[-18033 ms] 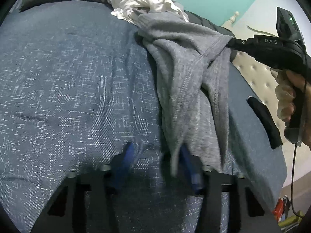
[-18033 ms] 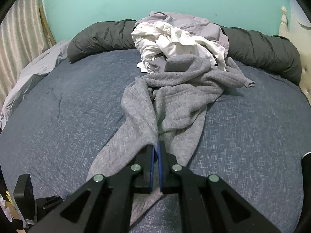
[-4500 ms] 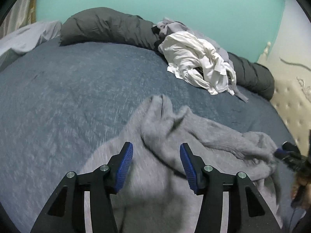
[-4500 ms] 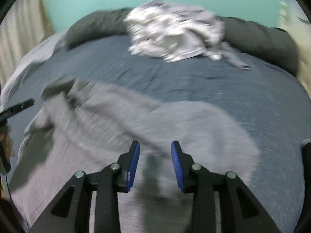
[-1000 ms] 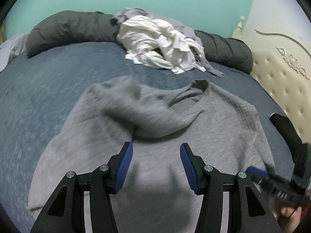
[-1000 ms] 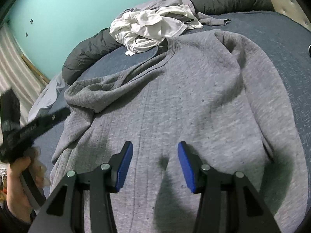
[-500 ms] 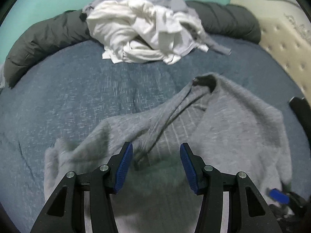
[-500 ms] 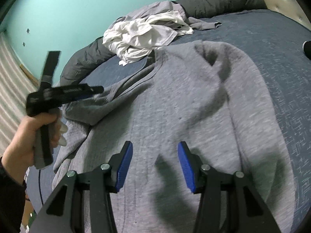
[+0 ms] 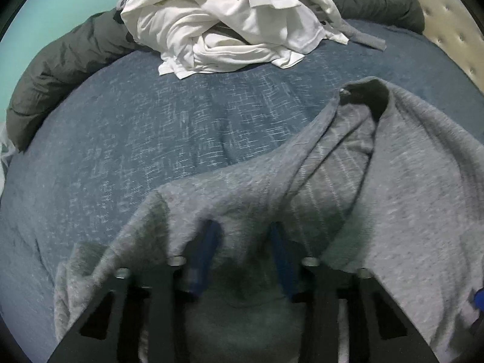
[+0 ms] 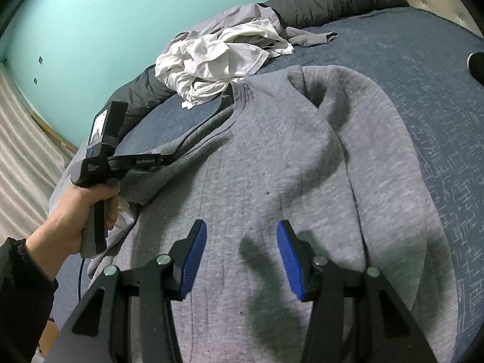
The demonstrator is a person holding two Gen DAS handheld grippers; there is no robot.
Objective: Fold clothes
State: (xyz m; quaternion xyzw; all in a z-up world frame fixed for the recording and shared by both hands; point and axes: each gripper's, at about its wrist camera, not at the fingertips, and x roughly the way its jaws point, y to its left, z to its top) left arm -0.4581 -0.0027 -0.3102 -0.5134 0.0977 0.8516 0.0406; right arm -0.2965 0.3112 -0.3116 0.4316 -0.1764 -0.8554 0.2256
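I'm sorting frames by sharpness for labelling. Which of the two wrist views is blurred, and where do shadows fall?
Left wrist view: the closing left gripper is smeared, grey sweatshirt fabric between its fingers. Right wrist view: crisp; the right gripper casts a dark shadow on the sweatshirt. Both: fisheye bends the blue bedspread.

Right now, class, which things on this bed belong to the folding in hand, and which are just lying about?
In the job:
- grey sweatshirt
- left gripper, jaws closing with a fold of its sleeve between them
- right gripper, open above it

Lying about:
- white clothes pile
- dark duvet roll
- blue bedcover
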